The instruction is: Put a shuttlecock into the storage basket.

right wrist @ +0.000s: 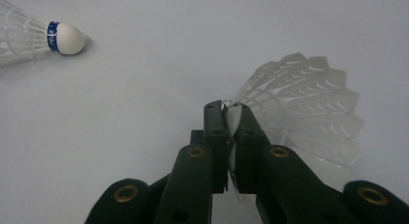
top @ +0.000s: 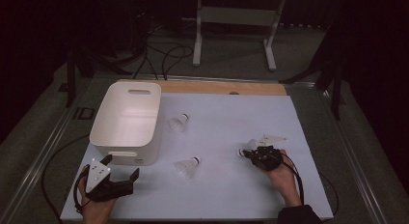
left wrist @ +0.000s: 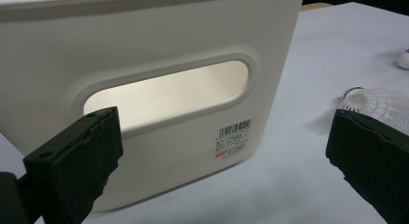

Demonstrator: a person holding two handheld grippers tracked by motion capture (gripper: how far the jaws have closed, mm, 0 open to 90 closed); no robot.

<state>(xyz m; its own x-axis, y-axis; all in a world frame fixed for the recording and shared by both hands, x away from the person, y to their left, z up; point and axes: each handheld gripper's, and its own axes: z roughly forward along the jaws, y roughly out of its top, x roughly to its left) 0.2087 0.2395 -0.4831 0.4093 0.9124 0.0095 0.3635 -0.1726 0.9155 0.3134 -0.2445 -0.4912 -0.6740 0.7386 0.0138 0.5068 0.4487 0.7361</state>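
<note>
Fig.: right gripper (right wrist: 226, 113) w/ jaws pinched almost fully together on the feather skirt of a shuttlecock (right wrist: 308, 113); in the high view this gripper (top: 247, 154) sits at approx. 4 o'clock on the pale blue table (top: 231, 113), the held shuttlecock (top: 251, 145) resting on or just above the surface (cannot tell which). Left gripper (top: 121, 167), at approx. 7 o'clock, has jaws spread wide and holds nothing; it faces the near wall of the white bin (left wrist: 159, 89), just beside it. Two more shuttlecocks lie loose: one (top: 187, 167) near the table's centre, at 6 o'clock of the other (top: 179, 122), which lies just beside the bin at its 3 o'clock. Handling, as judged: shuttlecock is v. light, so no lifting effort needed; feathers are thin, springy and easily bent or split, so a hard pinch on the skirt risks crushing them. The rounded cork tip looks firmer and is prob. the safer hold, though smooth and apt to slip. Present grip is on feathers, edge-on, near the skirt's narrow end.
</note>
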